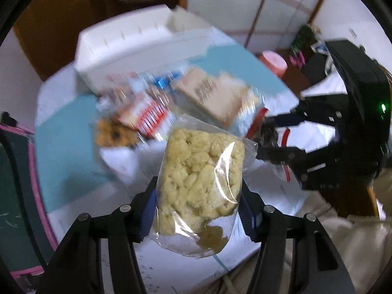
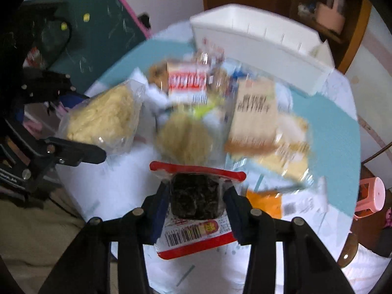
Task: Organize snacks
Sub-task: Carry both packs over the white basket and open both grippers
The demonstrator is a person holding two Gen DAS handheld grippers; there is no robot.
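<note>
I pinch a puffed bar (image 1: 201, 183) between the left gripper (image 1: 199, 208) jaws, a dark pack (image 2: 196, 198) between the right gripper (image 2: 196, 203) jaws — both lifted clear for the white bin (image 2: 259, 46) ahead.

Glossy clear plastic wrapper (image 1: 201, 183); seemingly matt white bin (image 2: 259, 46)
</note>
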